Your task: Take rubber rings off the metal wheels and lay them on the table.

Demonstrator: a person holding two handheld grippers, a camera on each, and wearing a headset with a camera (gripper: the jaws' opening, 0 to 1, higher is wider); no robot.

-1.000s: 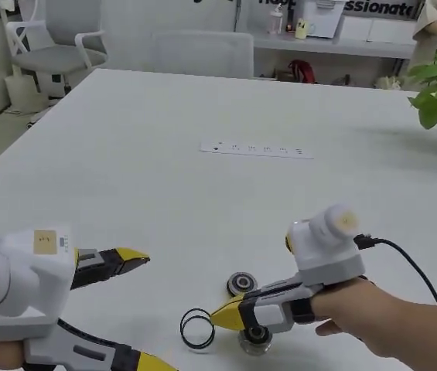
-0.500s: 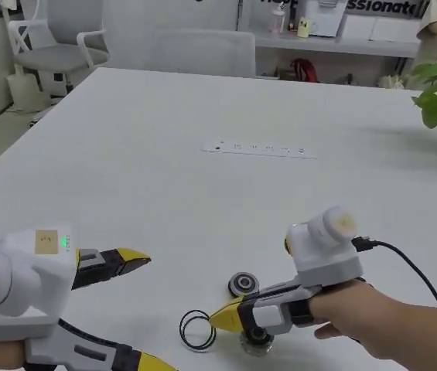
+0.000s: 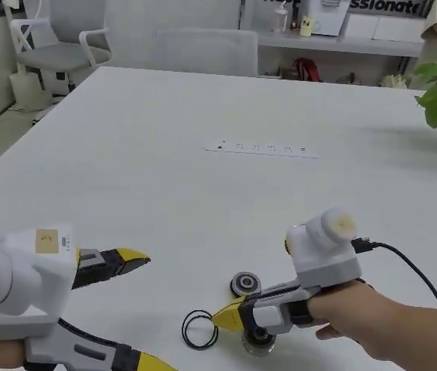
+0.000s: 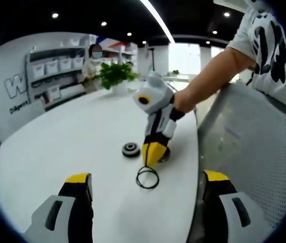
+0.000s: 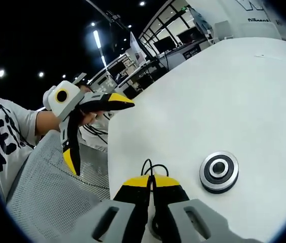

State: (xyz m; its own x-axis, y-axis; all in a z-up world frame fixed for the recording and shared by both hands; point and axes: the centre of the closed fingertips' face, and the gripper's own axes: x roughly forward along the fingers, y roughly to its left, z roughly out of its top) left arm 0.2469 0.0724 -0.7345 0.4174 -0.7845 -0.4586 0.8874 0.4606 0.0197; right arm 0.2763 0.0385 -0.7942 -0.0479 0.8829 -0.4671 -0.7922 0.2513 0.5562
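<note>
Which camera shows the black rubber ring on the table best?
The left gripper view: the whole rubber ring lies clear. The head view shows it small; the right gripper view has it mostly behind the shut jaws.

Ring lies on the counter near the front edge, just left of the near wheel. Far wheel sits just behind both. Right gripper lies over the near wheel, tip at the ring; power strip well behind, mid-counter.

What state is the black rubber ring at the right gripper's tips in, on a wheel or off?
Off: the rubber ring lies flat on the table, apart from the wheel beside it.
</note>
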